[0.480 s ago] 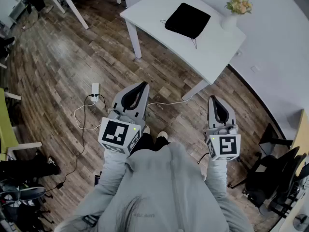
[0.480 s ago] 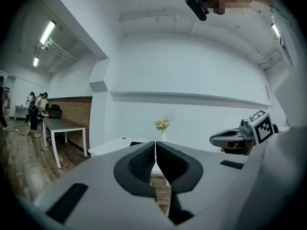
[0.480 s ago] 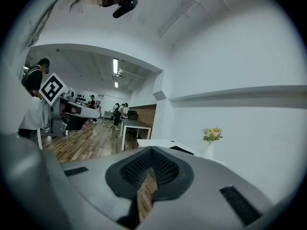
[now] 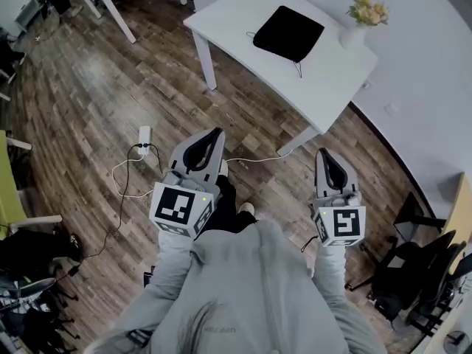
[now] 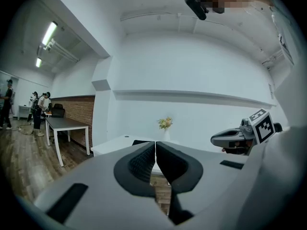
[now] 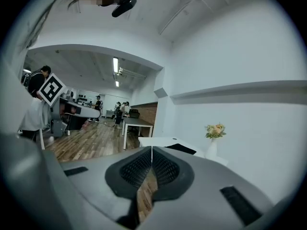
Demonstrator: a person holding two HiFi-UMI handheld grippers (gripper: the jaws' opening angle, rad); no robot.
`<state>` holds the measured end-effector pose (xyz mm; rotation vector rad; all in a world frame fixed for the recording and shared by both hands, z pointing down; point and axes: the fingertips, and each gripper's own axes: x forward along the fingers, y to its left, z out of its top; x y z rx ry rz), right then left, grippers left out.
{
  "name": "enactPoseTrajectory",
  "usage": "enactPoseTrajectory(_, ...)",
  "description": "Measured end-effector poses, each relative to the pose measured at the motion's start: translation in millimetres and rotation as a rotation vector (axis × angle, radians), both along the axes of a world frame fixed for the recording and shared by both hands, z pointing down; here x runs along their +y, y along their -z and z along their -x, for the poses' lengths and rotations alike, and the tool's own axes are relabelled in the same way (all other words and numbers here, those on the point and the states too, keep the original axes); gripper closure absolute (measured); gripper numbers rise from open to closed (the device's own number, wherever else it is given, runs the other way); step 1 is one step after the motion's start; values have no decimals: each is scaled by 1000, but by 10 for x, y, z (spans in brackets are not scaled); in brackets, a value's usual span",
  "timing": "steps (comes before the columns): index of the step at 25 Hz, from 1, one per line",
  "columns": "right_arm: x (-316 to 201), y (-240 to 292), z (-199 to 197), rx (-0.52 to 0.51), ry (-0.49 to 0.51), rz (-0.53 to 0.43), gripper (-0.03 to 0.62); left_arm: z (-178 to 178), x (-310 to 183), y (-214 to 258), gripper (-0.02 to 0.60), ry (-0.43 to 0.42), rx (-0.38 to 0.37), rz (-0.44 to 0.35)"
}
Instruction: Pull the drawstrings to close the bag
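Left hand-held gripper [image 4: 215,133]: jaws shut, empty, held about level over the floor [image 4: 88,87]. My read is it's parked, since you're standing short of the counter [image 4: 328,80]. The bag [image 4: 287,32] lies flat on the counter, well apart from both grippers, mouth not cinched, with one cord [image 4: 297,66] trailing toward the near edge where you can reach it. Right hand-held gripper [image 4: 322,154]: also closed on nothing. A vase [image 4: 352,34] stands just right of the bag. No legible print, only the codes on the marker cubes [image 4: 181,209].
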<state>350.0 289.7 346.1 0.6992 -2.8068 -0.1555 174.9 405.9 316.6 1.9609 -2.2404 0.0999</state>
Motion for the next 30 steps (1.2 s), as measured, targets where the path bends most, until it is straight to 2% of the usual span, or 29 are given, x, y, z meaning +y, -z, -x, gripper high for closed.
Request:
enactPoseTrajectory(6,-355,-58,449,15,-9,5,571,441,-386,-74,551,-14,12,1)
enactPoseTrajectory(15,-1085,-30,1598,17,-32,0,571,1540,-1129,-33,551,-50,-5,8)
enactPoseTrajectory(19,-1258,16,2022,26,-36,-6,571,1956,-1375,11,551,-72,-7,11)
enactPoseTrajectory(24,-1391,-11,2315,26,-72,-8,571,2318,-1519,-37,551,-91,-11,18)
enactPoseTrajectory(30,-1463,-80,2420,45,-107,17,571,2469,-1625,-87,551,-123,4,32)
